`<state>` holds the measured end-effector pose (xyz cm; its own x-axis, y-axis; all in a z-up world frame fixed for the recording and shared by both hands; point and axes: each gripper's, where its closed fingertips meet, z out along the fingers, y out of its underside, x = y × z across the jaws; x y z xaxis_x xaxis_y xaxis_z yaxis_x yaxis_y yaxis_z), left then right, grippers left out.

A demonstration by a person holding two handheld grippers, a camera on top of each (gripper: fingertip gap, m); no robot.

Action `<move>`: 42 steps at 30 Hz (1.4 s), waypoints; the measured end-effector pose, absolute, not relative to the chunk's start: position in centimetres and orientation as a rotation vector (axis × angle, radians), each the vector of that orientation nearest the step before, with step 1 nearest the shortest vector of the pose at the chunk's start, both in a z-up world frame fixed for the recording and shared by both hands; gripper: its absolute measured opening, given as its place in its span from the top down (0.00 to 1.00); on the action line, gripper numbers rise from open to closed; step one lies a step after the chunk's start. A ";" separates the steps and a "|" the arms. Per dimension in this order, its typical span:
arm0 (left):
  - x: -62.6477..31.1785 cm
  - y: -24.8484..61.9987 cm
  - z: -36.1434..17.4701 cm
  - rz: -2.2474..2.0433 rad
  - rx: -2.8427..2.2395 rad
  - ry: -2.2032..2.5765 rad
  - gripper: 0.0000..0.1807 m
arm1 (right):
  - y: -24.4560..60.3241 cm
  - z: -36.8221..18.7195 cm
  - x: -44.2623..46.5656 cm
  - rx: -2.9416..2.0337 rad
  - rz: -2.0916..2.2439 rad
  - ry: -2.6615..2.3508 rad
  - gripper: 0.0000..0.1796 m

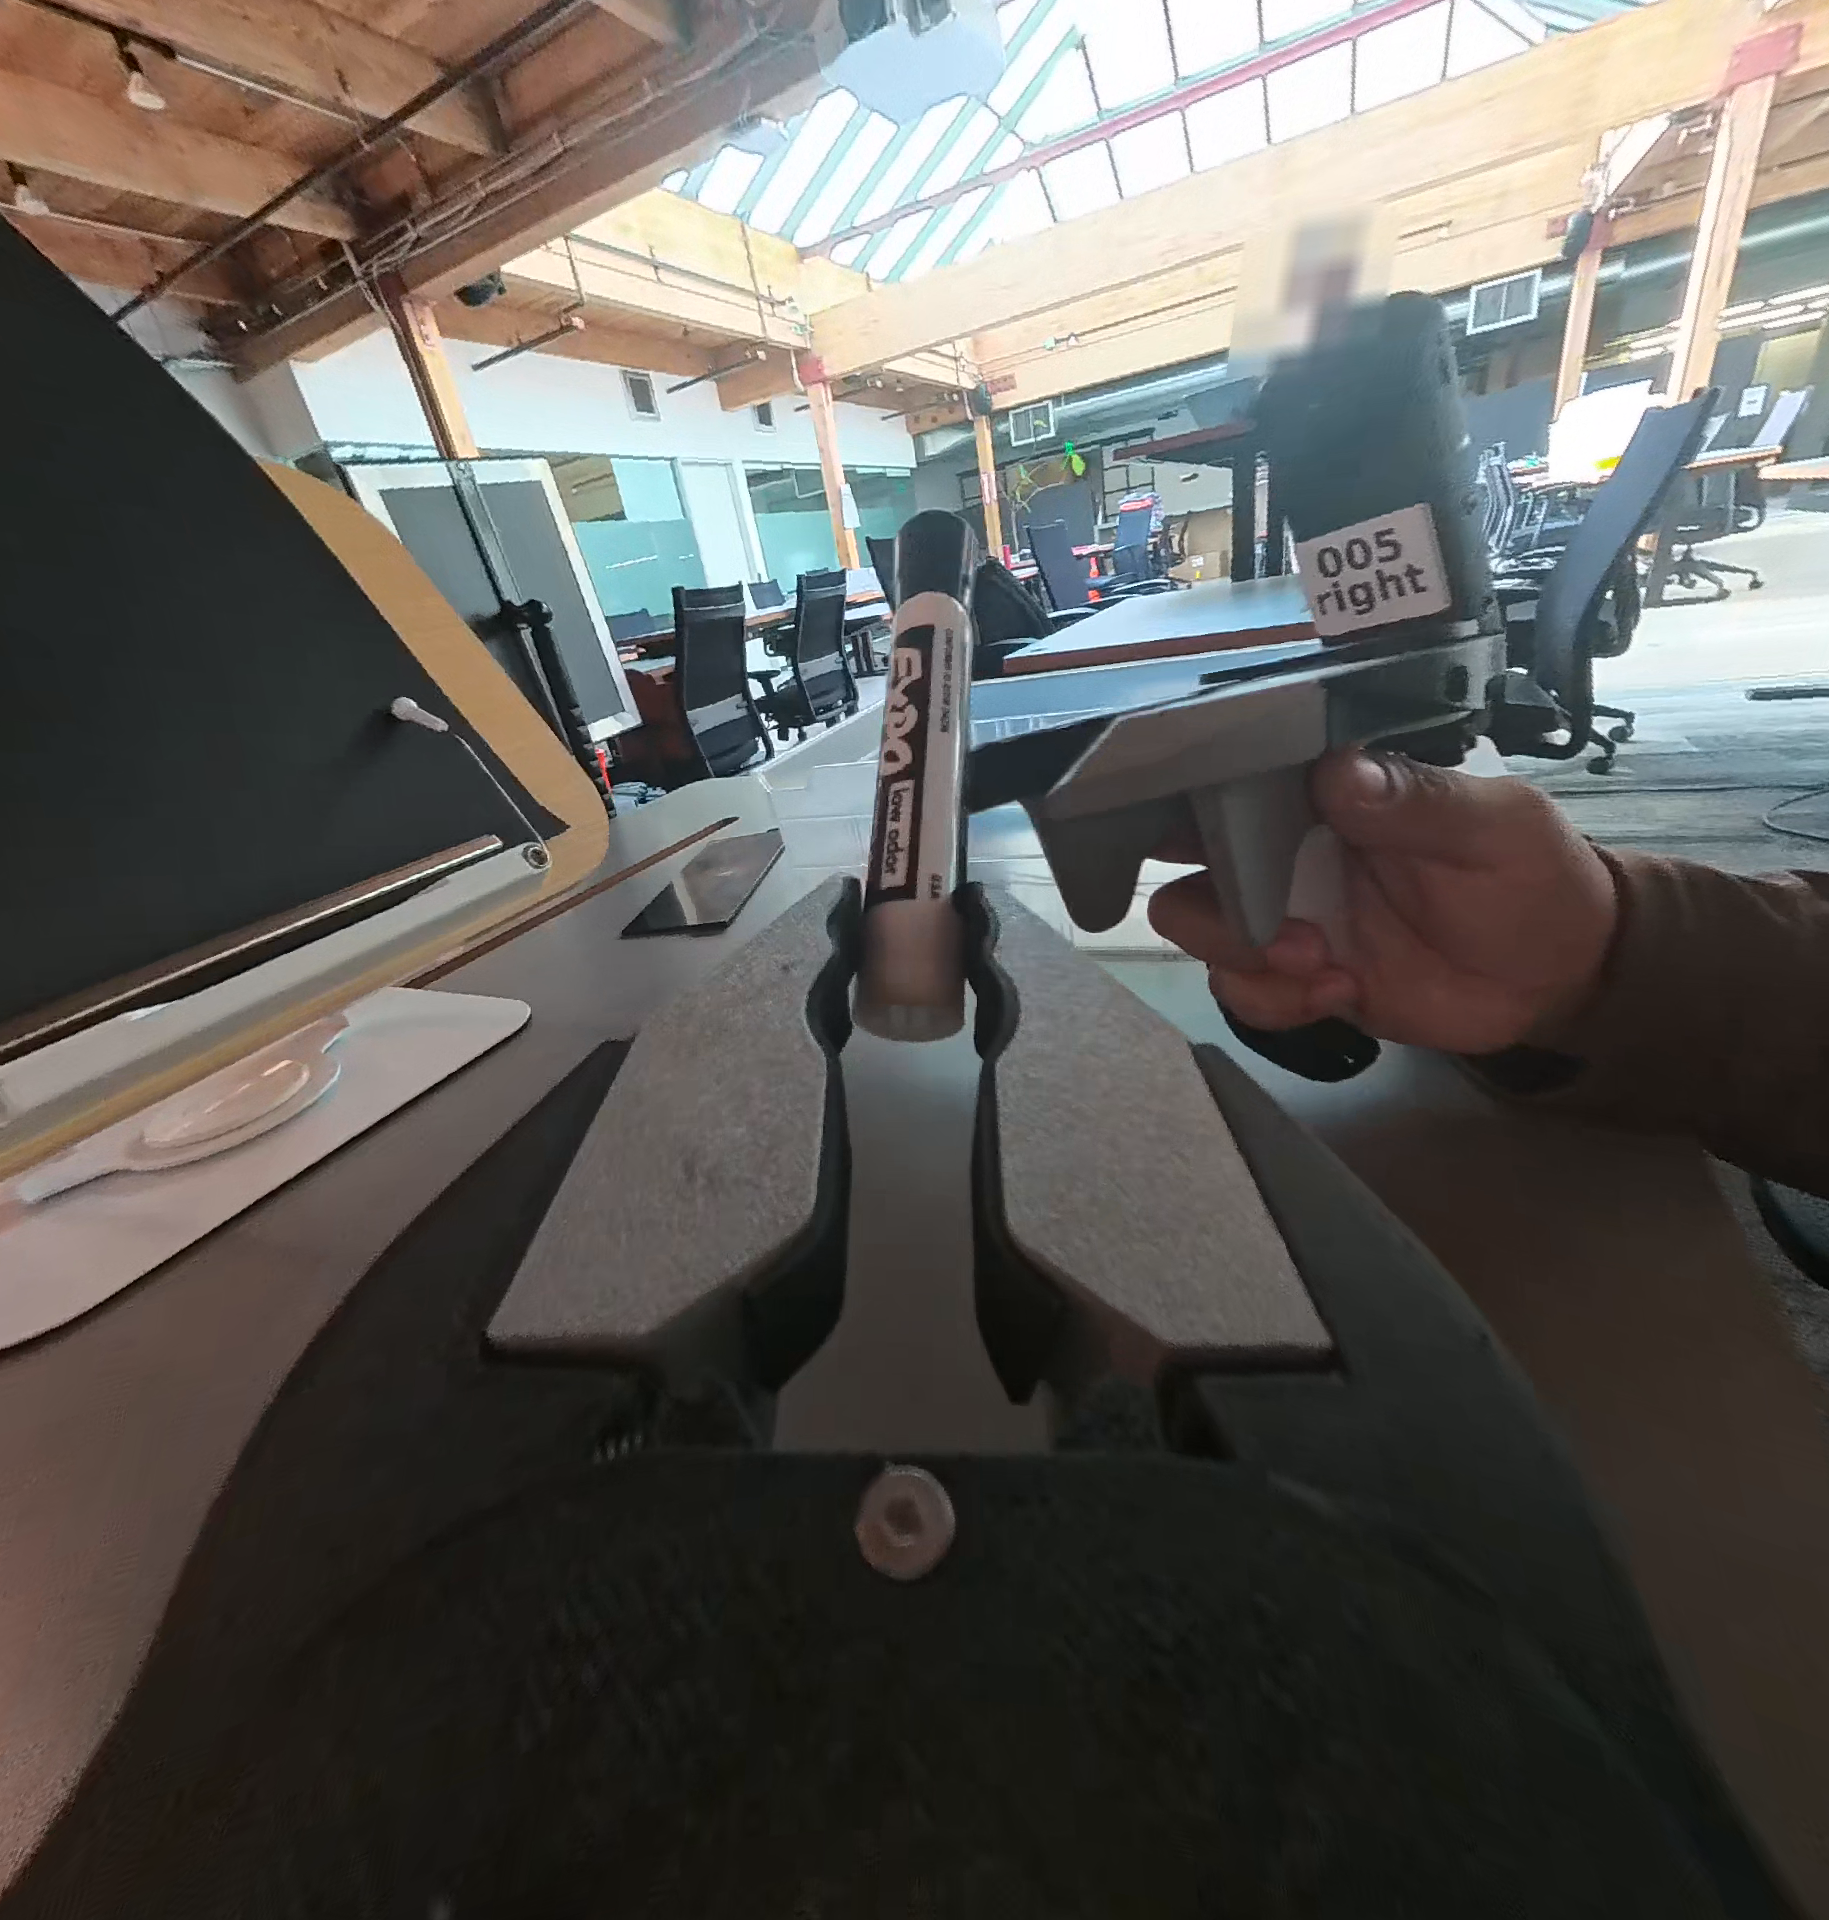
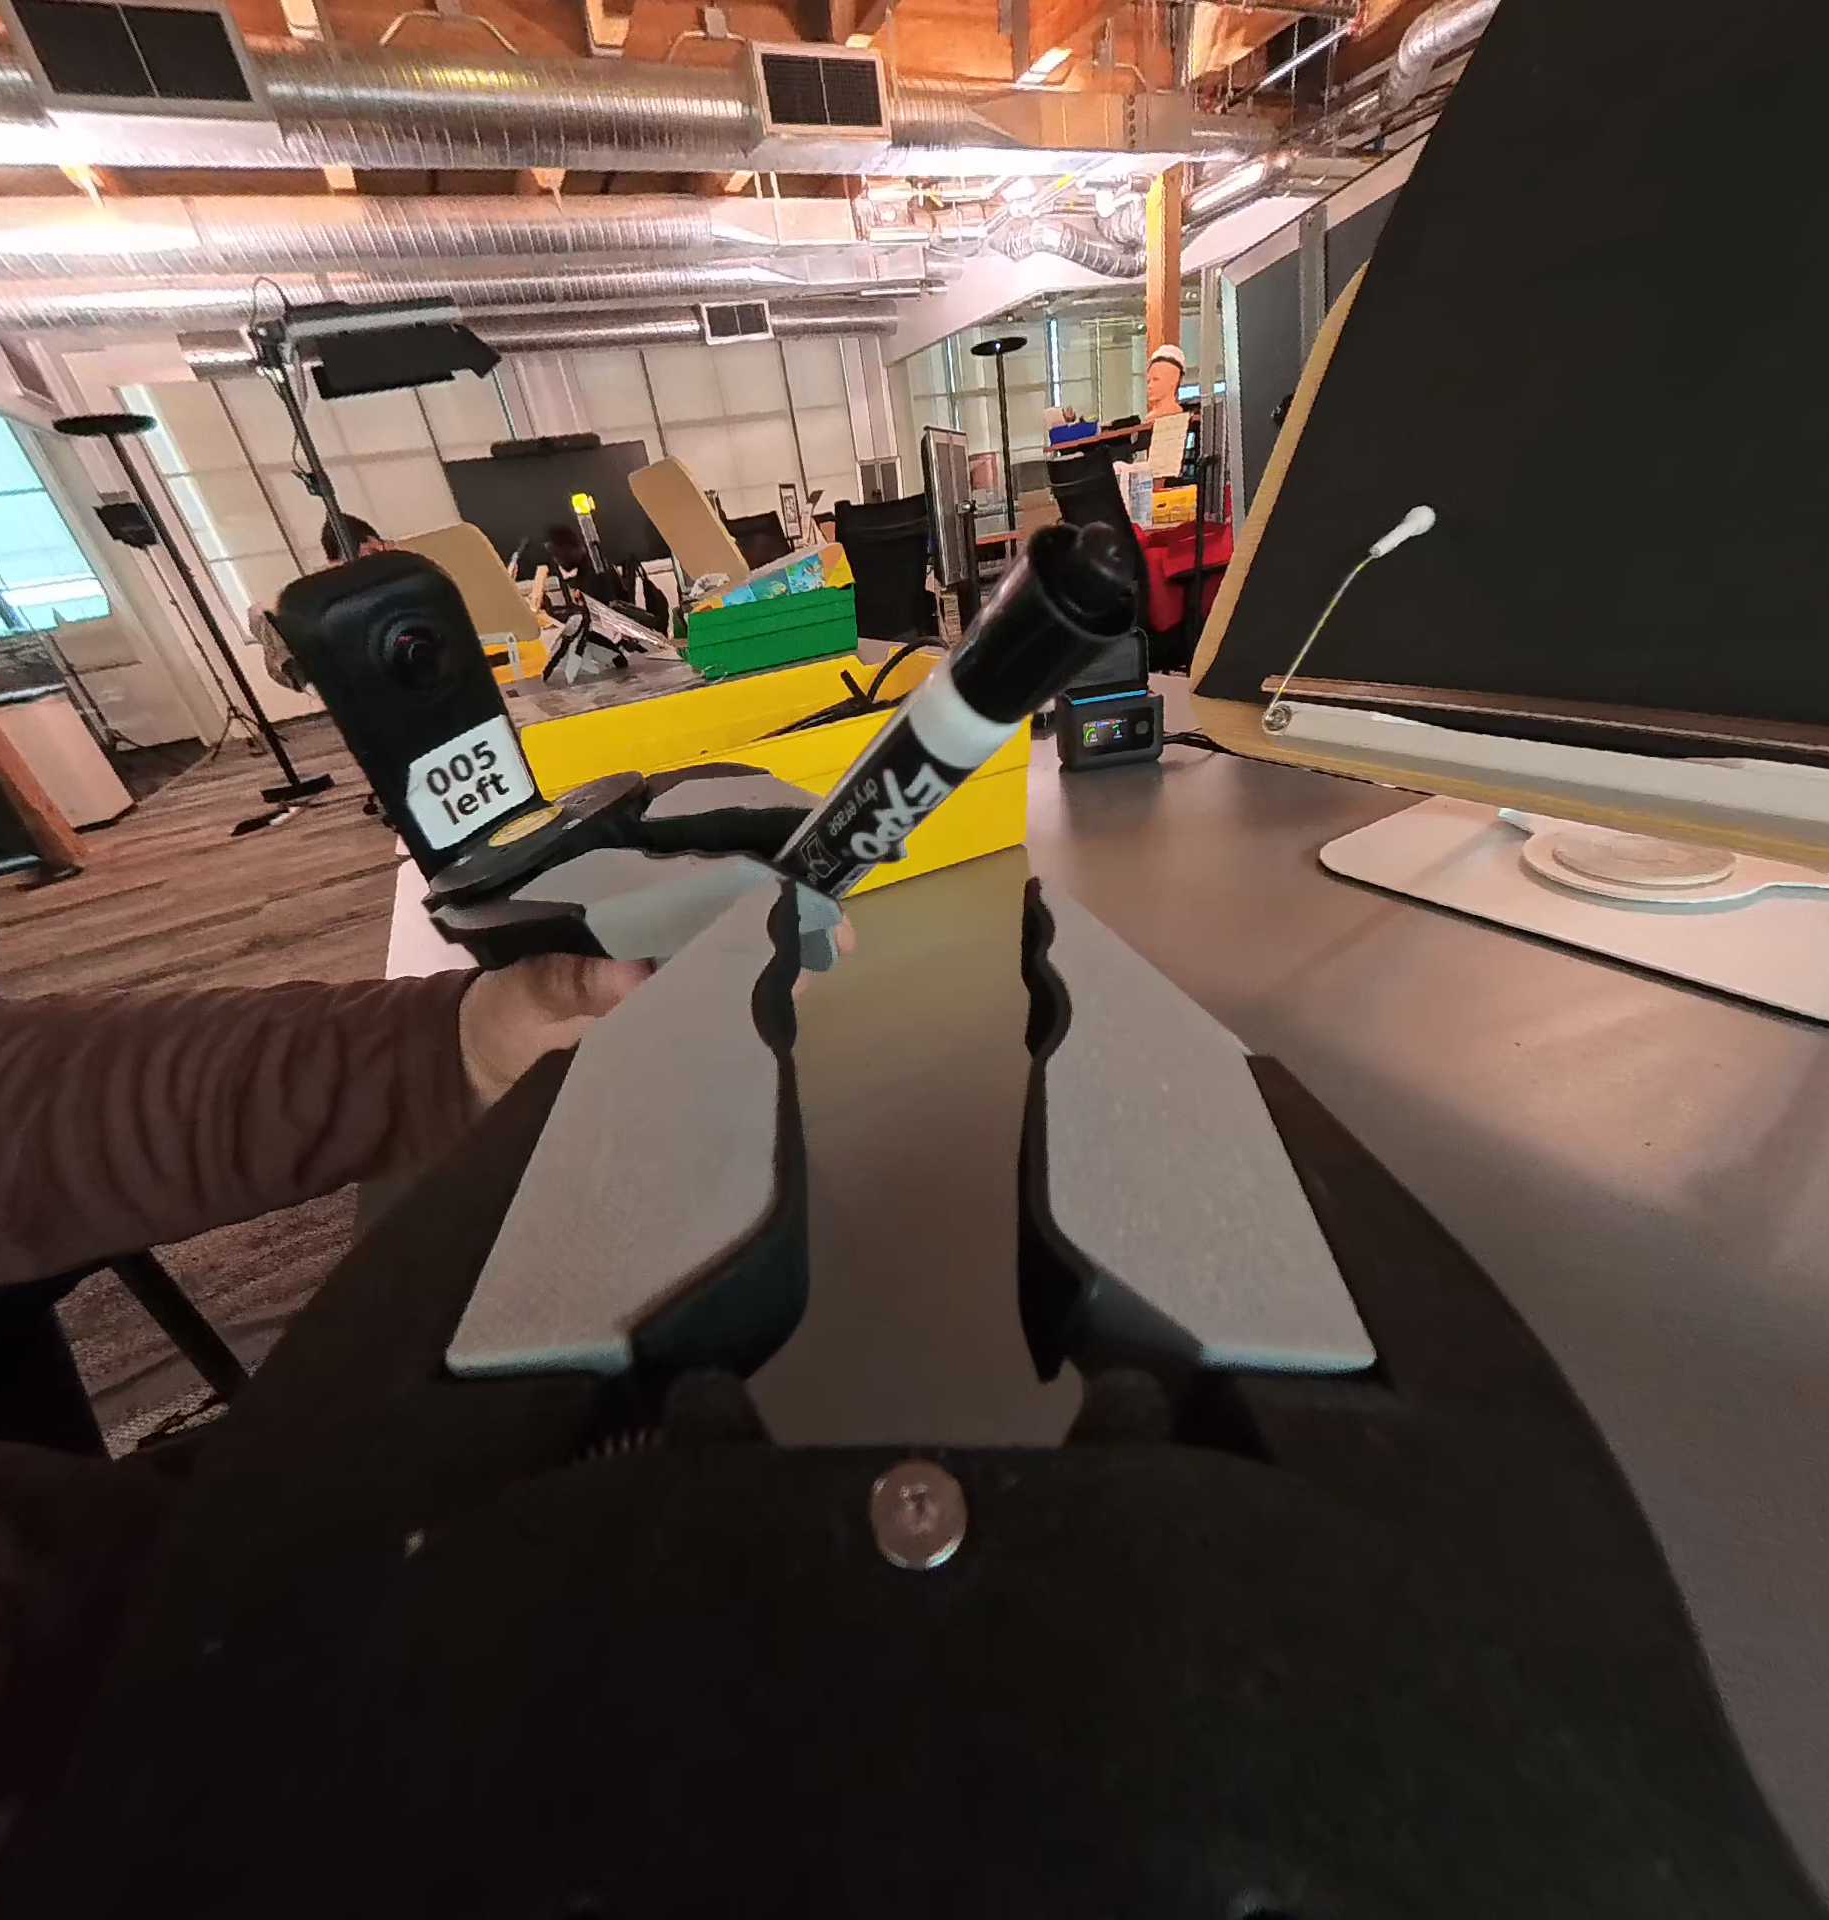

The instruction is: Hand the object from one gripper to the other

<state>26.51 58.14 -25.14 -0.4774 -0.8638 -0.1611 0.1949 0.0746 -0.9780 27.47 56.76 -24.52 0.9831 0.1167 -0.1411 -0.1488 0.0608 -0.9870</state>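
My grippers [image 2: 905, 935] – black bodies, grey finger plates, wavy black tips, silver screw each [image 2: 917, 1515]. Brown sleeves [image 2: 193, 1112] – white stickers on cameras [image 2: 470, 781].

One marker [image 1: 915, 769]; two hand-held grippers [image 1: 910, 935] [image 2: 905, 914].

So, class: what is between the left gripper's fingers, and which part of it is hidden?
The left gripper clamps a black marker near its grey base, cap end up. Its fingers cover the sides of the lower barrel. The open right gripper holds nothing.
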 end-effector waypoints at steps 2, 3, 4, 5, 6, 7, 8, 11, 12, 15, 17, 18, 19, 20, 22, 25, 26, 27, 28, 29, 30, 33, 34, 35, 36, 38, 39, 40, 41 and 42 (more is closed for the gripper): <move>26.3 58.0 -24.9 -1.565 -0.694 1.481 0.92 | 56.8 -24.6 27.4 -1.500 0.201 0.022 0.78; 26.2 58.0 -24.8 -1.575 -0.688 1.479 0.91 | 56.9 -24.6 27.4 -1.500 0.203 0.019 0.78; 26.2 57.9 -24.7 -1.584 -0.684 1.476 0.91 | 56.9 -24.6 27.3 -1.501 0.208 0.016 0.78; 26.1 57.9 -24.5 -1.593 -0.681 1.470 0.91 | 56.9 -24.6 27.3 -1.503 0.212 0.016 0.78; 26.1 57.9 -24.4 -1.603 -0.681 1.463 0.91 | 57.0 -24.7 27.4 -1.506 0.212 0.018 0.77; 26.1 58.0 -24.4 -1.611 -0.683 1.459 0.91 | 57.0 -24.7 27.4 -1.510 0.211 0.019 0.77; 26.0 58.0 -24.3 -1.617 -0.685 1.456 0.91 | 57.0 -24.8 27.4 -1.512 0.211 0.017 0.77; 25.7 57.4 -24.4 -1.656 -0.664 1.486 0.91 | 57.0 -24.8 27.3 -1.512 0.207 0.011 0.76; 25.6 57.0 -24.5 -1.661 -0.649 1.500 0.91 | 56.9 -24.8 27.2 -1.513 0.208 0.006 0.76; 25.3 56.3 -24.8 -1.661 -0.617 1.533 0.91 | 56.8 -24.6 26.6 -1.500 0.235 -0.018 0.75; 25.2 56.0 -24.9 -1.676 -0.612 1.550 0.91 | 56.9 -24.6 26.2 -1.502 0.245 -0.040 0.74; 25.3 55.9 -25.0 -1.674 -0.611 1.555 0.91 | 56.9 -24.6 25.9 -1.505 0.249 -0.057 0.73; 25.3 55.9 -25.0 -1.669 -0.610 1.559 0.91 | 57.0 -24.5 25.5 -1.505 0.252 -0.077 0.73; 25.3 55.9 -25.1 -1.670 -0.608 1.562 0.91 | 57.0 -24.5 25.2 -1.505 0.250 -0.096 0.73; 25.2 55.7 -25.1 -1.680 -0.603 1.567 0.91 | 57.1 -24.6 24.7 -1.511 0.233 -0.123 0.76; 25.2 55.5 -25.4 -1.666 -0.599 1.594 0.91 | 56.9 -24.3 24.7 -1.507 0.174 -0.145 0.85; 25.2 55.3 -25.5 -1.661 -0.591 1.598 0.91 | 56.8 -24.2 24.7 -1.500 0.157 -0.154 0.86; 25.2 55.2 -25.5 -1.648 -0.584 1.601 0.91 | 56.7 -24.1 24.7 -1.497 0.154 -0.155 0.86; 25.1 55.1 -25.6 -1.635 -0.575 1.607 0.91 | 56.7 -24.1 24.7 -1.491 0.156 -0.153 0.86; 25.1 55.0 -25.7 -1.627 -0.566 1.614 0.91 | 56.7 -24.0 24.8 -1.483 0.160 -0.148 0.86; 25.1 55.0 -25.7 -1.616 -0.560 1.617 0.91 | 56.6 -23.8 24.8 -1.474 0.168 -0.143 0.85; 25.2 56.4 -24.5 -1.564 -0.557 1.513 0.91 | 56.4 -23.5 25.3 -1.455 0.175 -0.116 0.86; 25.3 57.4 -23.9 -1.581 -0.592 1.459 0.91 | 56.4 -23.4 25.5 -1.453 0.174 -0.104 0.86; 25.4 58.4 -23.3 -1.610 -0.638 1.412 0.91 | 56.4 -23.5 25.7 -1.453 0.177 -0.095 0.86; 25.3 59.2 -22.9 -1.652 -0.670 1.376 0.91 | 56.4 -23.5 25.7 -1.455 0.186 -0.089 0.86; 24.7 59.2 -22.2 -1.803 -0.686 1.357 0.91 | 56.5 -23.6 25.7 -1.457 0.201 -0.082 0.84; 24.4 58.8 -22.1 -1.869 -0.679 1.367 0.91 | 56.5 -23.6 25.7 -1.458 0.203 -0.079 0.82; 24.2 58.4 -22.1 -1.898 -0.668 1.380 0.91 | 56.6 -23.7 25.7 -1.458 0.207 -0.077 0.80; 24.2 58.1 -22.2 -1.898 -0.657 1.395 0.91 | 56.7 -23.7 25.6 -1.459 0.215 -0.075 0.78; 24.3 57.8 -22.4 -1.894 -0.649 1.412 0.91 | 56.7 -23.6 25.4 -1.453 0.232 -0.078 0.76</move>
